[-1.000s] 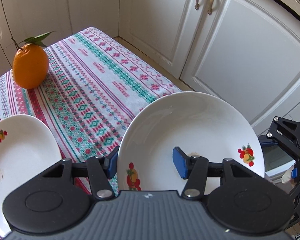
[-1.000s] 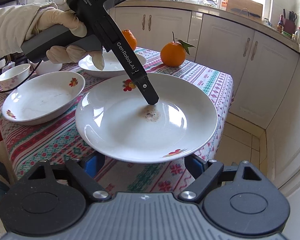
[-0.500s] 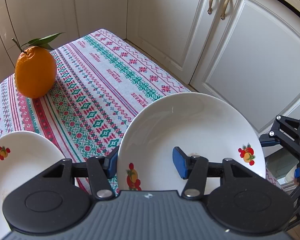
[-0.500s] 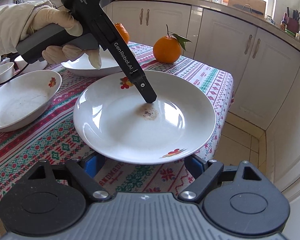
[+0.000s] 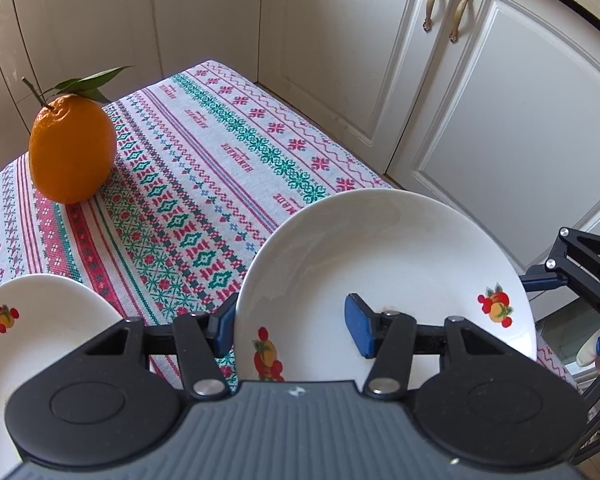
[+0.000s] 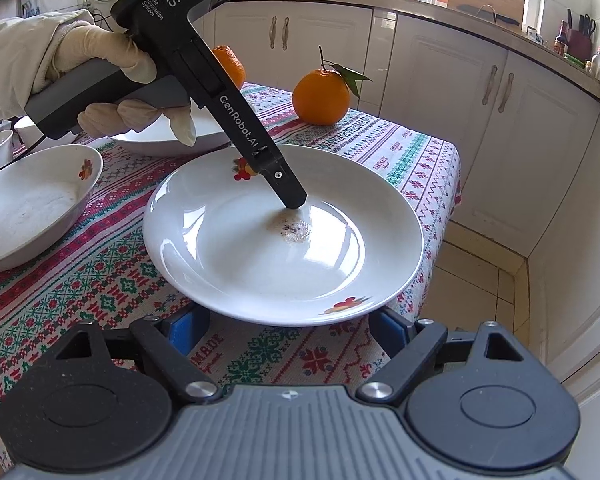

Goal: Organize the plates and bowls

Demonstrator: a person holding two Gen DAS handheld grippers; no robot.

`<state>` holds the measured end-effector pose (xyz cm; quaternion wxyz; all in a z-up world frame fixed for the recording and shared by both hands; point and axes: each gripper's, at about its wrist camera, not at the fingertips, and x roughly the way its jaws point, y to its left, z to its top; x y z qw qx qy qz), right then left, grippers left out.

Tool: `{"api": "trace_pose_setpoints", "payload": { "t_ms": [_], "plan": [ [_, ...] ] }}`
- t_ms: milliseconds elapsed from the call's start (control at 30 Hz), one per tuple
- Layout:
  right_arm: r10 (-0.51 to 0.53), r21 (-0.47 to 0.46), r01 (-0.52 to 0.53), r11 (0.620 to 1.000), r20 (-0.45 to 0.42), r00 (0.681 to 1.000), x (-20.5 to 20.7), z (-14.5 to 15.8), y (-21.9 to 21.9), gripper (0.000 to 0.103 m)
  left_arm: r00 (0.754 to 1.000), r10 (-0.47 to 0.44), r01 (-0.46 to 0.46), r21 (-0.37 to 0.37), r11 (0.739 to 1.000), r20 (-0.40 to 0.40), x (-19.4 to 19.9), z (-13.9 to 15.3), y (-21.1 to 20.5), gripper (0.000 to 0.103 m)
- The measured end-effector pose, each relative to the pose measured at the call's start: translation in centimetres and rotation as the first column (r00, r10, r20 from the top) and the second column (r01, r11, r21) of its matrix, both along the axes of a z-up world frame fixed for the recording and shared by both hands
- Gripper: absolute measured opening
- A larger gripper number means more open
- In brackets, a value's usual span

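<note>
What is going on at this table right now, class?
A gloved person holds a gripper in each hand. The left gripper is shut on the rim of a white plate with a dirty spot in its middle. The right gripper waits open at the plate's near edge. A bowl sits beside it.

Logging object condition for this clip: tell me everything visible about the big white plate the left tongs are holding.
The round white glossy ceramic-looking plate is shallow with a broad rim and carries small red-and-yellow fruit decals. A brownish speckled stain sits at its centre. The left tongs are shut on its rim, one blue pad inside, one outside. It sits over the patterned tablecloth near the table's corner; whether it rests on the cloth is unclear.
</note>
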<state>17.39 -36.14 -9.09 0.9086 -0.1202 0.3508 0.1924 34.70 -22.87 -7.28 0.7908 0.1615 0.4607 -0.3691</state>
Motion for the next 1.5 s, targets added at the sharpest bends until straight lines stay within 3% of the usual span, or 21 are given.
{"api": "trace_pose_setpoints", "payload": {
  "t_ms": [133, 267, 433, 867, 1100, 1267, 1500],
  "plan": [
    [-0.007, 0.004, 0.007, 1.000, 0.000, 1.000, -0.1, 0.1, 0.1, 0.092, 1.000, -0.007, 0.007, 0.009, 1.000, 0.005, -0.3, 0.1, 0.0, 0.059],
    [-0.022, 0.048, 0.023, 0.999, -0.006, 1.000, -0.5, 0.8, -0.2, 0.100, 0.999, -0.005, 0.005, 0.019, 1.000, 0.037, -1.0, 0.7, 0.3, 0.075],
    [-0.047, 0.049, 0.046, 0.998, 0.010, 0.999, -2.1, 2.1, 0.3, 0.103, 0.997, 0.021, -0.021, 0.001, 1.000, 0.075, -2.1, 2.6, 1.4, 0.081],
    [-0.153, -0.071, 0.160, 0.985, 0.092, 0.984, -6.8, 4.3, 4.3, 0.103, 0.977, 0.069, -0.063, -0.032, 0.997, 0.204, -10.0, 8.5, 5.4, 0.084],
    [-0.233, -0.022, 0.239, 0.971, 0.150, 0.961, -9.1, 6.0, 6.0, 0.103, 0.933, 0.097, -0.088, -0.041, 0.995, 0.347, -16.0, 10.1, 7.2, 0.084],
    [-0.287, 0.054, 0.282, 0.958, 0.173, 0.942, -10.7, 7.2, 6.4, 0.103, 0.919, 0.141, -0.117, -0.088, 0.989, 0.369, -19.5, 10.9, 9.0, 0.085],
    [-0.312, 0.087, 0.301, 0.950, 0.172, 0.934, -12.1, 7.3, 7.1, 0.103, 0.891, 0.207, -0.160, -0.148, 0.976, 0.403, -24.0, 10.8, 12.1, 0.088]
  ]
}}
